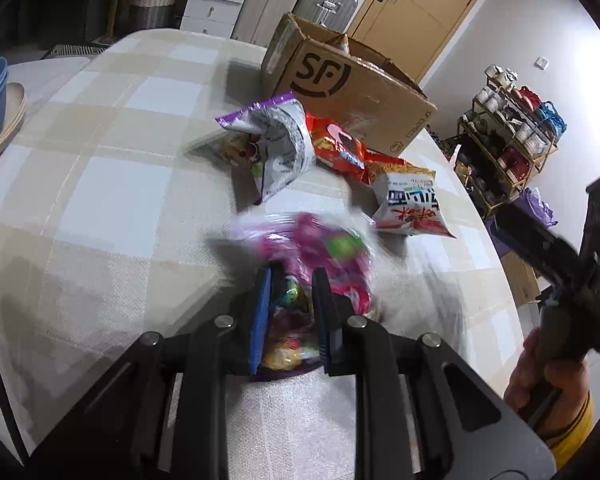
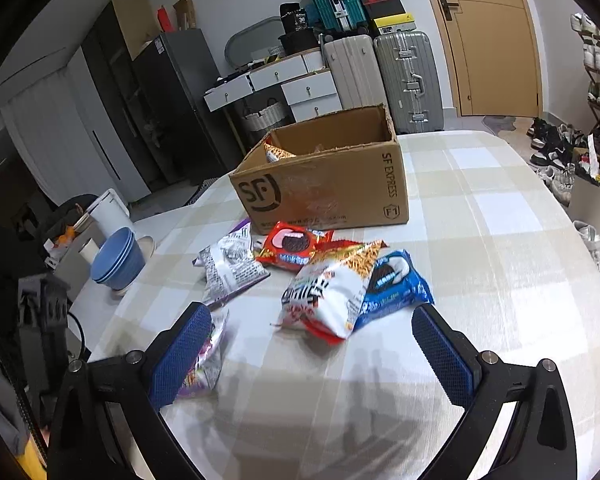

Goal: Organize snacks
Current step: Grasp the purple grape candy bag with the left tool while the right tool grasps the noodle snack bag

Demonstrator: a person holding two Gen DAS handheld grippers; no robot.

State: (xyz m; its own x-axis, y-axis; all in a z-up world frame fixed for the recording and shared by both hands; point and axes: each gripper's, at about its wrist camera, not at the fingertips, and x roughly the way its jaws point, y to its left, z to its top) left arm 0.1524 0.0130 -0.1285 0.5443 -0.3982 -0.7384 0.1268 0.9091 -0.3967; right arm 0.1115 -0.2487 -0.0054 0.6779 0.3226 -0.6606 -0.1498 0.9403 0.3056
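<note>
Left wrist: my left fingers (image 1: 290, 312) are clamped on the pink candy bag (image 1: 312, 256), low over the counter (image 1: 112, 200); the loose, slippery film could slide out on the way to the box (image 1: 352, 88).
Right wrist: my right fingers (image 2: 312, 344) gape empty before the noodle bag (image 2: 328, 292); closing carelessly might nudge the blue cookie pack (image 2: 396, 284) away.

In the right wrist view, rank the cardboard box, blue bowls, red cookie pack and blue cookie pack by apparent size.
1. cardboard box
2. blue bowls, nearer the lens, so unsure
3. red cookie pack and blue cookie pack look alike; the blue one is partly covered.
</note>
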